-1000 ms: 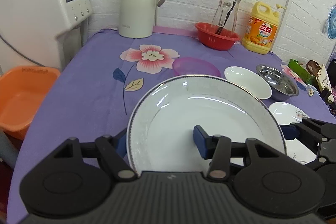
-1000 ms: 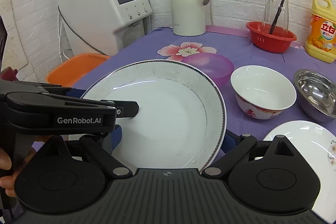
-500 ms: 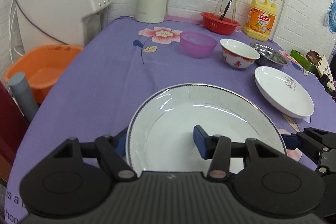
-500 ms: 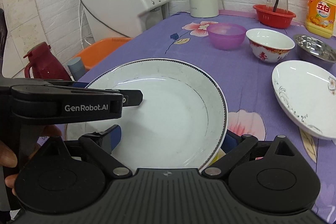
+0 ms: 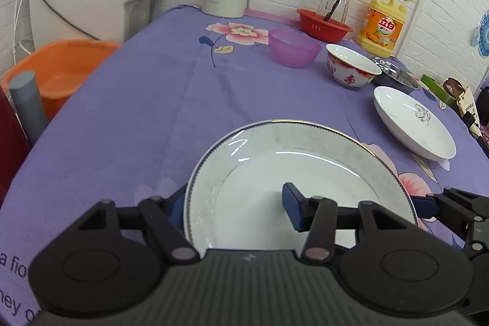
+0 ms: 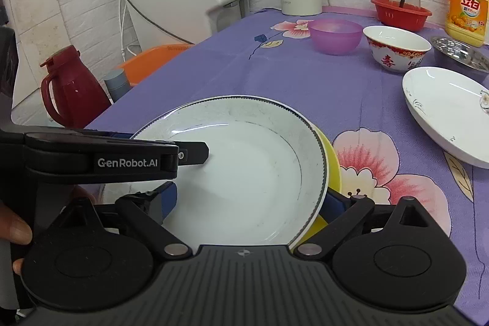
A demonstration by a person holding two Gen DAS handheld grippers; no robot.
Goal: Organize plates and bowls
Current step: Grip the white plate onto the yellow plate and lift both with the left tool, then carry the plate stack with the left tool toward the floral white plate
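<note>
1. Gripping: left gripper (image 5: 235, 205) has its fingers pinched on the near-left rim of the large rimmed plate (image 5: 299, 170), one blue pad under the rim, the other on the inner face.
2. Right gripper (image 6: 249, 200) pinches the same plate at its right rim; in the right wrist view the left gripper crosses the left of the frame.
3. Plate sits low in both frames, over a yellow dish (image 6: 331, 170) whose edge shows under its right side. Contact between them cannot be told.
4. Outward, upper right of the left view: white flowered plate (image 5: 412, 121), red-patterned bowl (image 5: 351, 66), purple bowl (image 5: 293, 46), steel bowl (image 5: 394, 71), all apart on the purple cloth (image 5: 146, 100).
5. Judgement: early stage. One plate is being stacked; the second plate and three bowls remain ungrouped.
</note>
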